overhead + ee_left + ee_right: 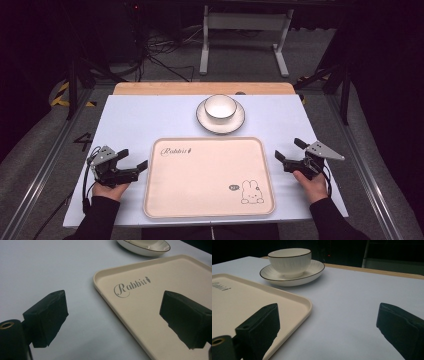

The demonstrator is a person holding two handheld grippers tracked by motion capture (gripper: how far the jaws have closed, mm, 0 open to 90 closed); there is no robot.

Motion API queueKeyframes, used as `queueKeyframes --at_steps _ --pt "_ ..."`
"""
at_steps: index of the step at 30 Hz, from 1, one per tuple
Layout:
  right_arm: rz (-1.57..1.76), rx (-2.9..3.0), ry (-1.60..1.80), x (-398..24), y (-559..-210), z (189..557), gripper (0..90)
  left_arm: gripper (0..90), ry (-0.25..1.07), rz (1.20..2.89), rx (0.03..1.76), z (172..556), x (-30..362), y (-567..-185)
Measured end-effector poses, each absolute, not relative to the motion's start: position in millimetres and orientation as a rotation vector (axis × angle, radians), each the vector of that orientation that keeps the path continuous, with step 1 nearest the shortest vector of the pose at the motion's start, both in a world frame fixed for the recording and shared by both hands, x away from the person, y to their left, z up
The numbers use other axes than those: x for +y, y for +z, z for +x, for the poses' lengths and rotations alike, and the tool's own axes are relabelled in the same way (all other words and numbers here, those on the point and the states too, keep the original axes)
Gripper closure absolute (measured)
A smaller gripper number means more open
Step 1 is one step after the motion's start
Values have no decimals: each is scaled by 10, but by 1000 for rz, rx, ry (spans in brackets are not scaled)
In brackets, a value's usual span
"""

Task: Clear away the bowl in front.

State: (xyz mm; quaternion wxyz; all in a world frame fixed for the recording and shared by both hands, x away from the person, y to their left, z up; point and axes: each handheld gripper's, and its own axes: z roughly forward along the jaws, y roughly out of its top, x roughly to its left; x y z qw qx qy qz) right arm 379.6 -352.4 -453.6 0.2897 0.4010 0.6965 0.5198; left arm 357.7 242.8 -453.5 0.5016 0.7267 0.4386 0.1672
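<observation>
A cream tray [210, 210] with a "Rabbit" script and a bunny drawing lies flat at the table's near middle; it is bare. Behind it a white ribbed bowl [220, 106] stands on a white saucer [206, 120]. My left gripper [133, 159] rests left of the tray, open, its jaws empty and straddling the tray's left rim [100, 290]. My right gripper [290, 149] sits right of the tray, open and empty. Its view shows the tray's corner [307, 305] and the bowl [289, 262] on its saucer [315, 268] beyond.
A pale blue mat [140, 120] covers the wooden table [150, 88]. Beyond the far edge stand a white frame's legs [205, 45] and cables on the floor. Bare mat lies on both sides of the tray.
</observation>
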Motion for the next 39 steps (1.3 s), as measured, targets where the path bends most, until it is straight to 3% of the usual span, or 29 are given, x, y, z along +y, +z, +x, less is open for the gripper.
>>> queueKeyframes --at_steps 14,25,39 --pt "1069 1859 1382 -3524 -4536 3797 54 68 454 1757 1015 3522 2351 -4291" --pt "1071 1858 1381 -3524 -4537 3798 54 46 417 1709 957 3490 2299 -4094" --pt "1073 1857 1381 -3525 -4537 3799 55 43 495 1686 910 3436 2269 -3959"
